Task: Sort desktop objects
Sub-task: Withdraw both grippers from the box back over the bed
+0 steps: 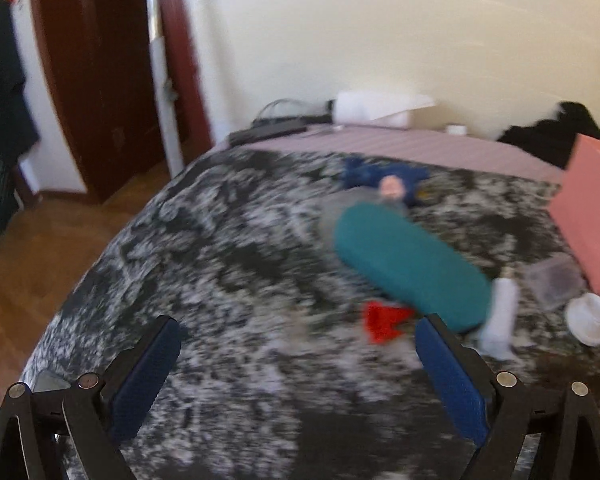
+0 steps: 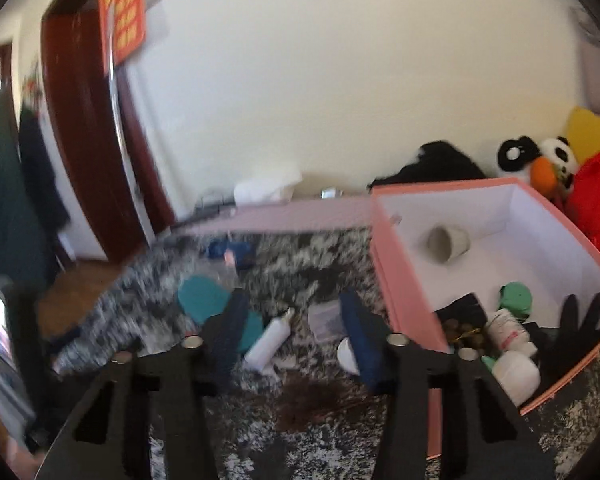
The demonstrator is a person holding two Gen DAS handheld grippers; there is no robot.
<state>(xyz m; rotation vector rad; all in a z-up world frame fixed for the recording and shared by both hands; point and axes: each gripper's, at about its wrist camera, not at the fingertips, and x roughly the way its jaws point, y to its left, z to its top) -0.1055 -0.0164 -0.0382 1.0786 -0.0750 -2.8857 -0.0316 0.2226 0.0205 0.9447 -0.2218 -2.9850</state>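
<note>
Clearly both pictures are smeared, so positions are rough. Toward the left edge of the bed [image 1: 220,264], the left tongs [image 1: 298,334] hang spread and empty over bare blanket. Mid-bed lie a teal case [image 1: 412,268], a red clip [image 1: 384,322] and a white bottle [image 2: 269,338]. The right tongs [image 2: 294,320] stand partly spread, pinching nothing, aimed near the bottle. At the right edge sits the pink box [image 2: 384,264], already holding several things. I judge a hurried, blurred approach could knock the bottle rolling or close on the case instead.
</note>
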